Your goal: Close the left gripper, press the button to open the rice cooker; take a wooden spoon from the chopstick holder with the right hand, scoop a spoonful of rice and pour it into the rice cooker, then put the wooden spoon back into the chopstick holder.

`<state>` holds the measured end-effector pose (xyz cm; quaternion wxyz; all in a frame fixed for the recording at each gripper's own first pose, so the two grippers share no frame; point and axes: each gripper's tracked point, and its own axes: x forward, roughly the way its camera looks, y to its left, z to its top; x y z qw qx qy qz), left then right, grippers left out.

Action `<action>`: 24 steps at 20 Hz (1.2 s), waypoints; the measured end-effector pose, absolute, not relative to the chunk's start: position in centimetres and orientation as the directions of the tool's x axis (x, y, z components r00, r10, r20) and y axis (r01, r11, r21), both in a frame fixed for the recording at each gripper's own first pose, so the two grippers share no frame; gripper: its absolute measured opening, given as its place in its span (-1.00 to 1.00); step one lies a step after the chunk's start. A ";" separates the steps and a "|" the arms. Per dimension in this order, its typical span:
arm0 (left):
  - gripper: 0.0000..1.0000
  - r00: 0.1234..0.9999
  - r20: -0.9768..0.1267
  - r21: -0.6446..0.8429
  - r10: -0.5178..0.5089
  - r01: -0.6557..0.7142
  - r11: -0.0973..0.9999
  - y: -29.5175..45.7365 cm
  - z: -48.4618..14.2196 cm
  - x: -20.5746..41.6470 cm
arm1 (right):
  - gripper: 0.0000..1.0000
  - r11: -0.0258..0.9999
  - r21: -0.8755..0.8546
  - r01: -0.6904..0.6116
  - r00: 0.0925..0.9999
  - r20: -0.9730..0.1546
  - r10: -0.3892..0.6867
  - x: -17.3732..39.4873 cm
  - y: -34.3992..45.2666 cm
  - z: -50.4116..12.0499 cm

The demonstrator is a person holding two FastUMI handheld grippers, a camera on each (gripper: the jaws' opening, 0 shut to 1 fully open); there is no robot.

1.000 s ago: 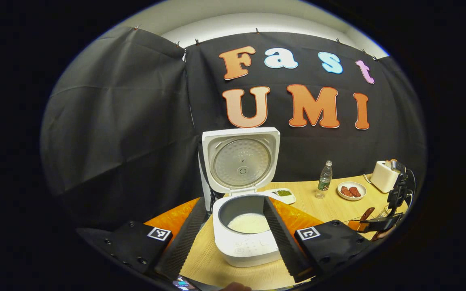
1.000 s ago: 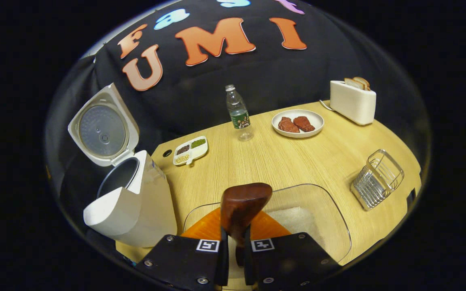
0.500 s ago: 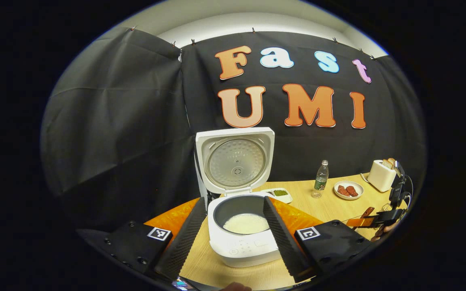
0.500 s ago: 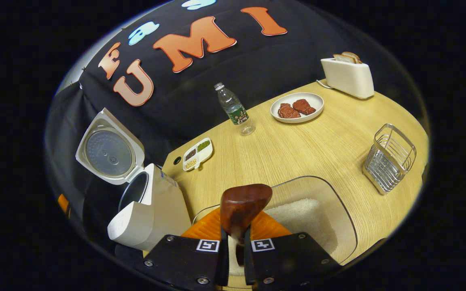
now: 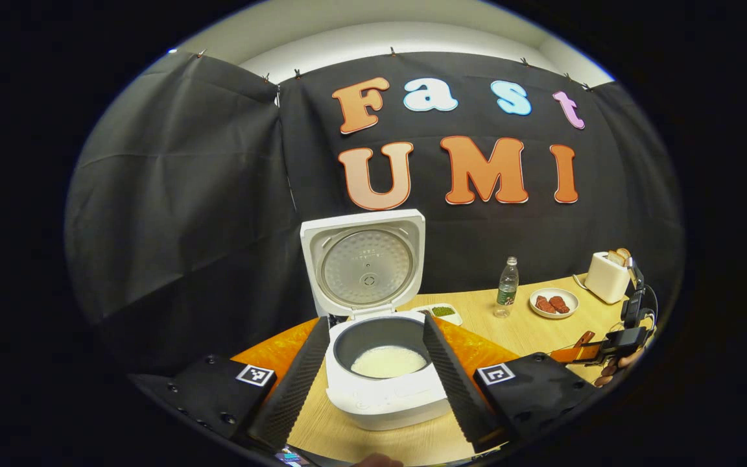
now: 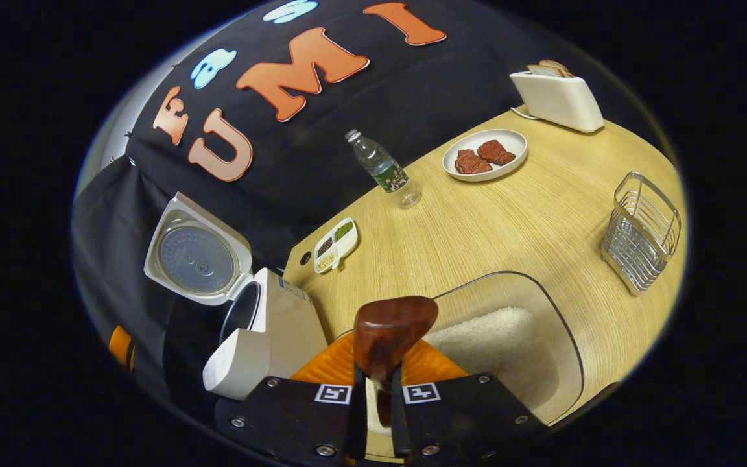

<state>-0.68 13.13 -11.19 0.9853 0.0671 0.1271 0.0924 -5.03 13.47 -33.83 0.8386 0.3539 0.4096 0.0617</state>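
beside the rice cooker, which stands on the worktop with its lid up and white rice in the pot, your left gripper is spread wide, one finger on each side of the cooker and touching nothing. right of the cooker in the left gripper view sit a small divided dish, a water bottle, a plate of brown pieces and a toaster; its label is too small to read. your right gripper is clamped on the wooden spoon, bowl end up, over a clear container of rice. the right gripper view adds what the left gripper view lacks: the wire chopstick holder far right of the cooker, the cooker's side and its small side sticker, unreadable. the square markers on the grippers carry no words.
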 end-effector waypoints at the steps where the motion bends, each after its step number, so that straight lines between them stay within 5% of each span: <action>1: 0.92 0.951 -0.236 0.157 0.201 -0.167 0.973 13.1 -11.1 -0.9 | -0.71 0.729 0.657 0.191 0.657 -0.638 0.402 -5.1 13.2 -33.8; 13: 0.92 0.953 -0.226 0.128 0.203 -0.178 0.976 9.3 -10.8 -1.2 | -0.71 0.600 0.756 0.261 0.705 -0.574 0.417 -4.5 5.0 -32.3; 24: 0.93 0.945 -0.222 0.103 0.240 -0.222 0.969 7.1 -10.7 -2.0 | -0.72 0.359 0.879 0.314 0.747 -0.462 0.478 -3.1 2.6 -29.7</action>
